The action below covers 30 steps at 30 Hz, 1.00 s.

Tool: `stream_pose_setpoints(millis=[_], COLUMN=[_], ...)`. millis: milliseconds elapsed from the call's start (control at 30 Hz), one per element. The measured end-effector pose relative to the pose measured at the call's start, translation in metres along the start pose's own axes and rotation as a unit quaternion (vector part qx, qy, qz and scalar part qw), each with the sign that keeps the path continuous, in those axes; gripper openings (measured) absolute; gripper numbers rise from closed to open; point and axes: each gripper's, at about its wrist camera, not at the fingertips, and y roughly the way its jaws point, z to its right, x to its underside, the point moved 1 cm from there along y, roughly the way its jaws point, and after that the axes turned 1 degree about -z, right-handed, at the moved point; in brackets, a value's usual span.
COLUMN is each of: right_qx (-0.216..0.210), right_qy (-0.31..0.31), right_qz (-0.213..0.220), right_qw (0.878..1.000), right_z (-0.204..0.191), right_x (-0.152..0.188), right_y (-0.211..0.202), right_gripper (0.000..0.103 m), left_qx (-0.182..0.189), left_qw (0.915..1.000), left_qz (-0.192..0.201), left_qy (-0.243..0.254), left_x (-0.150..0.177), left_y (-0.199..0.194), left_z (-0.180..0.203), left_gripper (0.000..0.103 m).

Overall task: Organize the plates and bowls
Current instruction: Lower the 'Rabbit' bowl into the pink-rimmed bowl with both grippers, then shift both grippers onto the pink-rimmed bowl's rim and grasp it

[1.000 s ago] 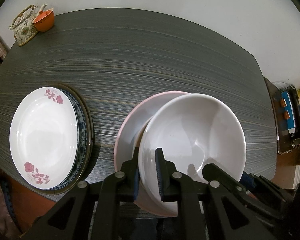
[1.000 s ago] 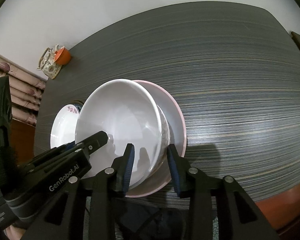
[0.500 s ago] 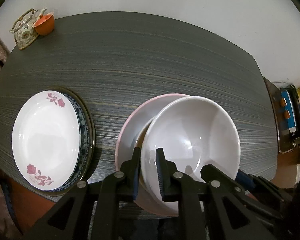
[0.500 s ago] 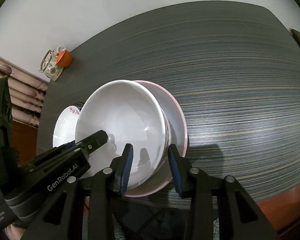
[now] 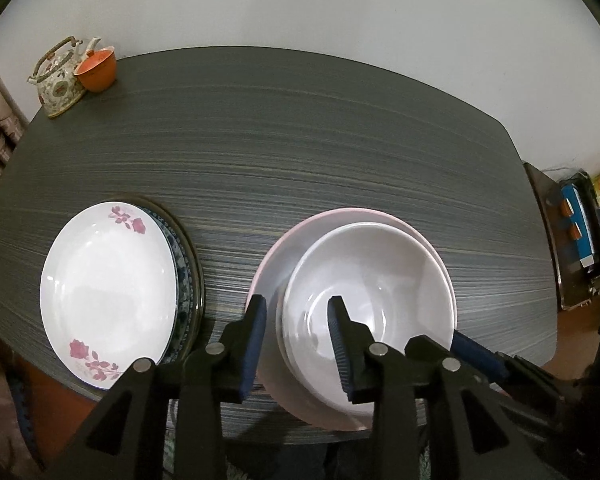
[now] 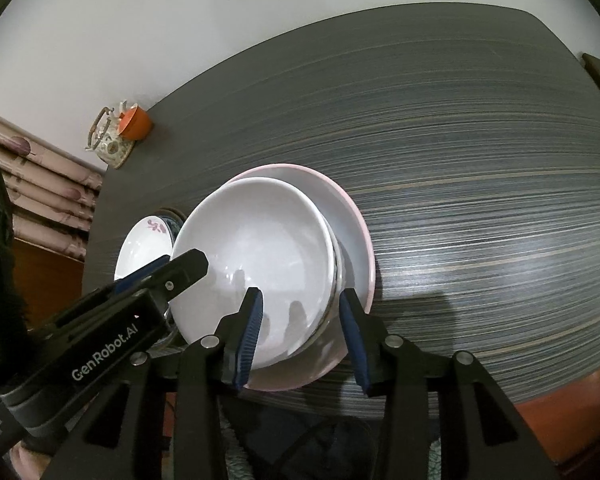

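Note:
A white bowl (image 5: 380, 280) sits inside a wider pink plate (image 5: 270, 276) near the table's front edge. My left gripper (image 5: 296, 340) straddles the bowl's left rim. Its jaws are opening, one finger inside the bowl and one outside, and the pads stand clear of the rim. My right gripper (image 6: 302, 332) straddles the right rim of the bowl (image 6: 260, 248) the same way, its jaws opening too, above the pink plate (image 6: 354, 240). To the left, a white rose-patterned plate (image 5: 108, 292) lies on a blue-patterned plate (image 5: 182, 280).
A floral teapot (image 5: 58, 80) and an orange cup (image 5: 98, 70) stand at the far left corner of the dark striped table (image 5: 300, 140). A low cabinet with small items (image 5: 576, 236) is off the right side. The near table edge lies just under the grippers.
The bowl, tilted before, has come down and now rests level in the pink plate. Both grippers' jaws have widened around its rim, the left one far more.

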Motion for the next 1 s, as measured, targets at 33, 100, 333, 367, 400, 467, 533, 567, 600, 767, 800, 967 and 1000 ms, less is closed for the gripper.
stream_pose_setpoints(millis=[33, 100, 333, 367, 400, 467, 533, 567, 600, 767, 800, 967, 1000], right_qx=[-0.003, -0.006, -0.036, -0.037, -0.037, -0.038, -0.039, -0.038, -0.036, -0.026, -0.022, -0.012, -0.007], right_qy=[0.001, 0.001, 0.01, 0.012, 0.015, 0.016, 0.019, 0.02, 0.022, 0.034, 0.037, 0.049, 0.053], right_qz=[0.001, 0.005, 0.024, 0.026, 0.029, 0.033, 0.036, 0.037, 0.038, 0.038, 0.037, 0.034, 0.033], right_qw=[1.0, 1.0, 0.999, 0.999, 0.999, 0.999, 0.998, 0.998, 0.998, 0.998, 0.998, 0.998, 0.998], right_z=[0.002, 0.004, 0.014, 0.015, 0.018, 0.021, 0.025, 0.027, 0.029, 0.034, 0.035, 0.041, 0.043], right_x=[0.001, 0.001, 0.0, 0.001, 0.001, 0.001, 0.002, 0.002, 0.003, 0.004, 0.004, 0.004, 0.004], right_y=[-0.002, -0.006, -0.024, -0.026, -0.029, -0.034, -0.038, -0.04, -0.04, -0.041, -0.041, -0.041, -0.04], right_gripper=[0.038, 0.038, 0.041, 0.045, 0.046, 0.046, 0.046, 0.046, 0.046, 0.049, 0.05, 0.053, 0.053], left_qx=[0.002, 0.012, 0.056, 0.062, 0.066, 0.073, 0.082, 0.085, 0.089, 0.093, 0.096, 0.092, 0.093], left_qw=[1.0, 0.9999, 0.9972, 0.9963, 0.9956, 0.9939, 0.9921, 0.9909, 0.9899, 0.987, 0.986, 0.9855, 0.9845], left_qz=[0.001, 0.005, 0.0, -0.002, -0.004, -0.008, -0.012, -0.016, -0.02, -0.035, -0.036, -0.052, -0.059], left_qy=[0.0, -0.002, -0.05, -0.06, -0.066, -0.083, -0.094, -0.102, -0.109, -0.126, -0.131, -0.133, -0.137], left_x=[0.0, 0.0, 0.001, 0.001, 0.001, 0.002, 0.003, 0.003, 0.003, 0.003, 0.003, 0.007, 0.008], left_y=[-0.001, -0.005, -0.012, -0.012, -0.012, -0.013, -0.014, -0.013, -0.013, -0.008, -0.007, -0.003, 0.0], left_z=[-0.001, -0.004, -0.035, -0.04, -0.043, -0.051, -0.058, -0.062, -0.065, -0.074, -0.077, -0.084, -0.086], left_gripper=[0.033, 0.034, 0.035, 0.035, 0.035, 0.035, 0.035, 0.035, 0.035, 0.035, 0.035, 0.035, 0.035])
